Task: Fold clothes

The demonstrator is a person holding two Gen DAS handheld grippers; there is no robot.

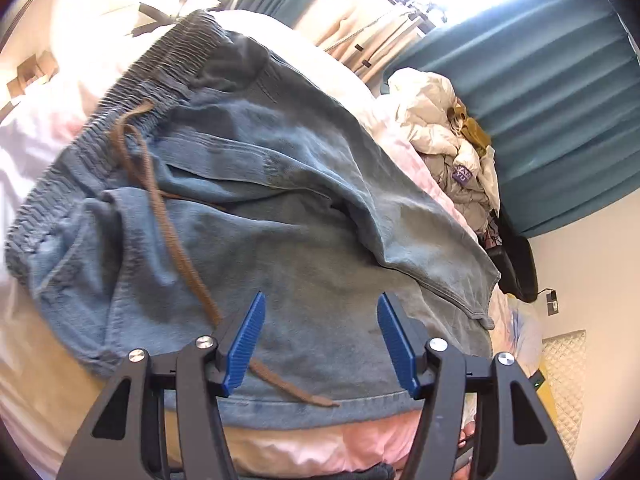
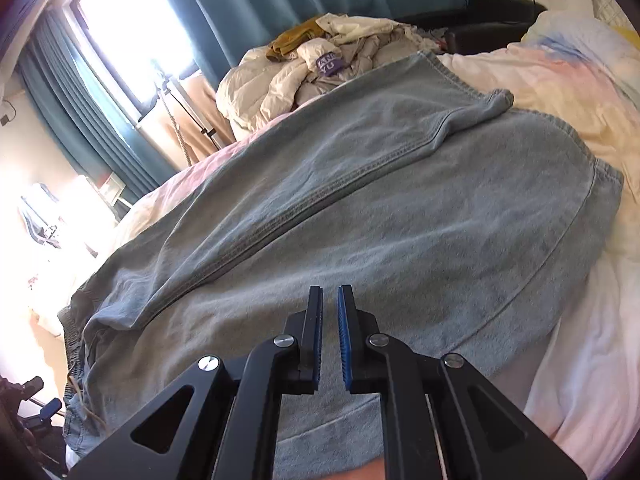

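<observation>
A pair of light blue denim shorts [image 1: 256, 208] lies spread on the bed, with its elastic waistband [image 1: 132, 92] at the far left and a brown drawstring [image 1: 180, 248] trailing toward me. My left gripper [image 1: 320, 300] is open and empty, hovering over the near leg close to the hem. In the right wrist view the same shorts [image 2: 360, 208] fill the frame, legs lying side by side with a seam between them. My right gripper [image 2: 330, 292] is nearly closed with a narrow gap, holding nothing, above the near leg.
The bed has a pale pink and white sheet [image 2: 560, 92]. A heap of cream and grey clothes [image 2: 320, 64] lies at the far end; it also shows in the left wrist view [image 1: 452, 140]. Teal curtains [image 2: 280, 4] and a black chair [image 2: 496, 12] stand behind.
</observation>
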